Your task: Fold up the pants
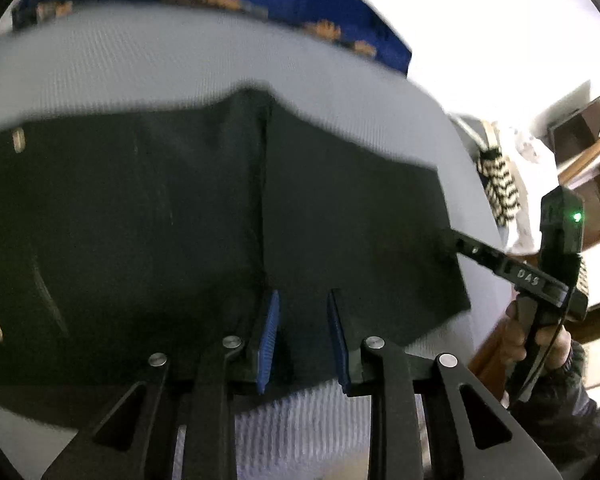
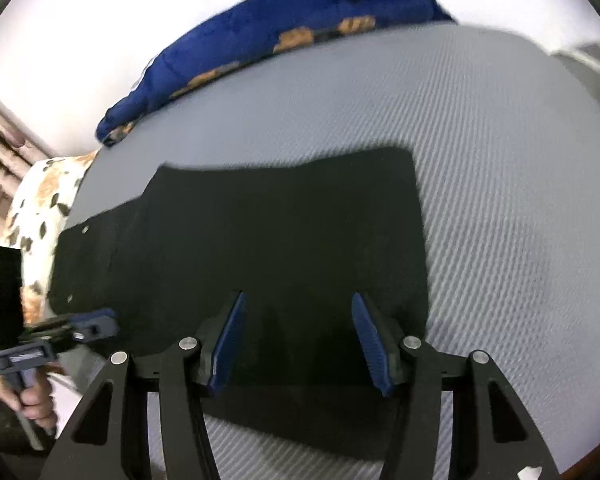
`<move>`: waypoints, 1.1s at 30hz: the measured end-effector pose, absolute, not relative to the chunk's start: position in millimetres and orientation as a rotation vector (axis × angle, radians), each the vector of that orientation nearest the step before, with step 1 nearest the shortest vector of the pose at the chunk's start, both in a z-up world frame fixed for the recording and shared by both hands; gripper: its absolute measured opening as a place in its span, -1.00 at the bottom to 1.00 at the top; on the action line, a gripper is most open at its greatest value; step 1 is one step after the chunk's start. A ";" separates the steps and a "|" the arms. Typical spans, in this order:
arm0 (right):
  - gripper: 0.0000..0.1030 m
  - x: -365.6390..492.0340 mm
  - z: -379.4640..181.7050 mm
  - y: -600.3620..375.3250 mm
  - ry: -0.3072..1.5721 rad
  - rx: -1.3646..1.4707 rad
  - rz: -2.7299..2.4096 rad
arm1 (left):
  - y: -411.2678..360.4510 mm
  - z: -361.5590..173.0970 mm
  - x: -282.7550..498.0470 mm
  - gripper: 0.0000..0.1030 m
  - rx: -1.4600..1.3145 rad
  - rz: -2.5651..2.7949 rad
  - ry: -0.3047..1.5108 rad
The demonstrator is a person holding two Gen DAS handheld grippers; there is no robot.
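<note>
Both grippers parted over the folded pants, neither holding cloth.

The left gripper (image 1: 302,336) has its fingers narrowly apart, the right gripper (image 2: 298,340) wider – the black pants (image 2: 260,240) lie flat on the grey bed (image 2: 500,200). Next, probably, pinch one edge evenly (both layers). Motion blur hides seams; the pants' left end is cut off.
</note>
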State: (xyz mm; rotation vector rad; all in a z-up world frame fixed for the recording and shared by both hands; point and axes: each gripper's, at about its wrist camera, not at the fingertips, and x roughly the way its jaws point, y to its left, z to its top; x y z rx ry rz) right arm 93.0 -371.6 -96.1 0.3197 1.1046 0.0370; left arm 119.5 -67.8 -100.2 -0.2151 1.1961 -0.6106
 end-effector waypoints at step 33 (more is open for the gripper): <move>0.04 117.9 -112.0 -376.5 1.129 0.147 -0.085 | -158.4 -124.6 162.4 0.03 0.127 -0.548 1.072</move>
